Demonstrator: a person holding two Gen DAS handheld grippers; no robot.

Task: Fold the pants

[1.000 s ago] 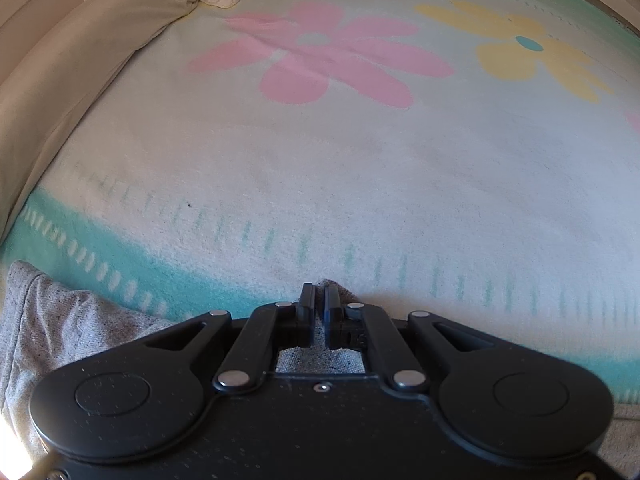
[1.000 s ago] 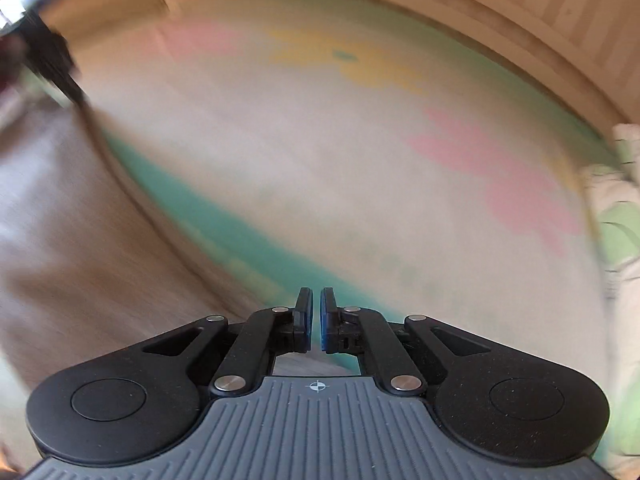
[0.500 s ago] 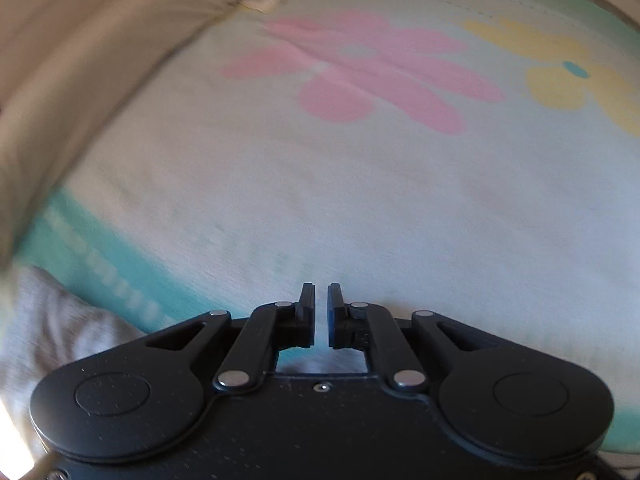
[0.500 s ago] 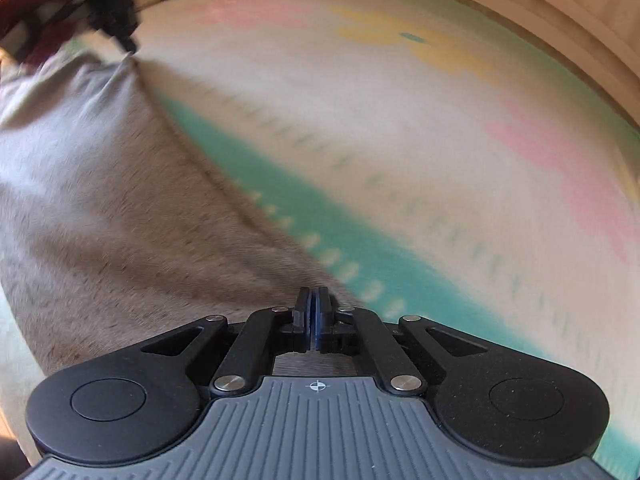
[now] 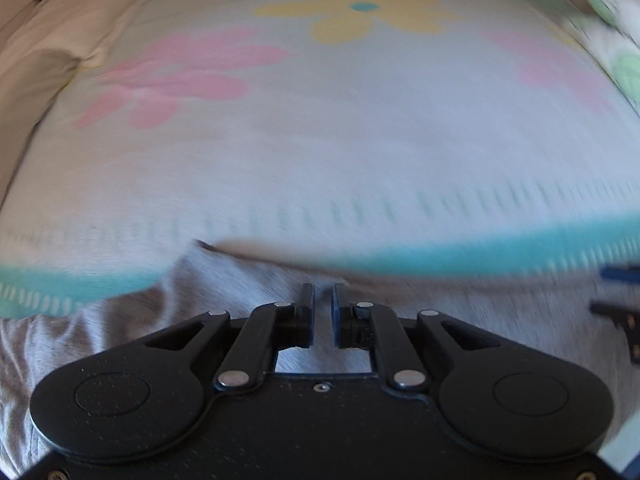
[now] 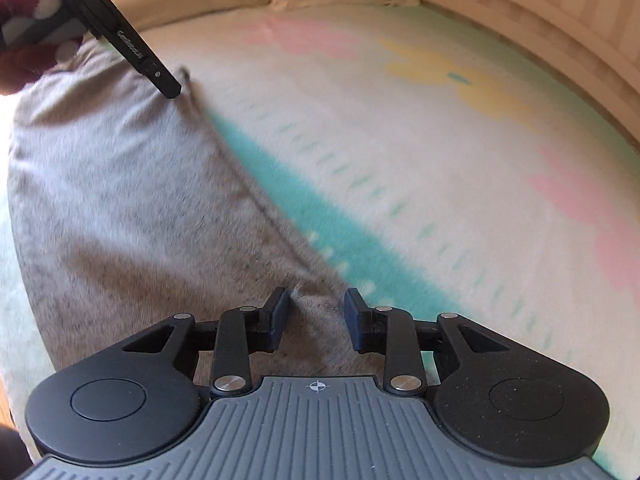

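Observation:
The grey pants [image 6: 120, 184] lie flat on the flowered blanket [image 6: 420, 128], their folded edge running along the teal stripe. In the left wrist view the pants [image 5: 120, 332] fill the bottom, under my left gripper [image 5: 322, 308], whose fingers stand slightly apart with nothing between them. My right gripper [image 6: 317, 308] is open just above the near end of the pants' edge. The left gripper [image 6: 170, 90] shows in the right wrist view at the far corner of the pants. The right gripper's fingertips [image 5: 616, 274] show at the right edge of the left wrist view.
A beige pillow [image 5: 44, 52] lies at the blanket's far left. A white and green patterned cloth [image 5: 616, 36] sits at the far right. A striped beige headboard [image 6: 540, 4] borders the bed. The blanket [image 5: 340, 140] stretches beyond the pants.
Both grippers let go of the pants: the right jaws opened wide, the left slightly. The pants now lie flat on the blanket. The left view swung right.

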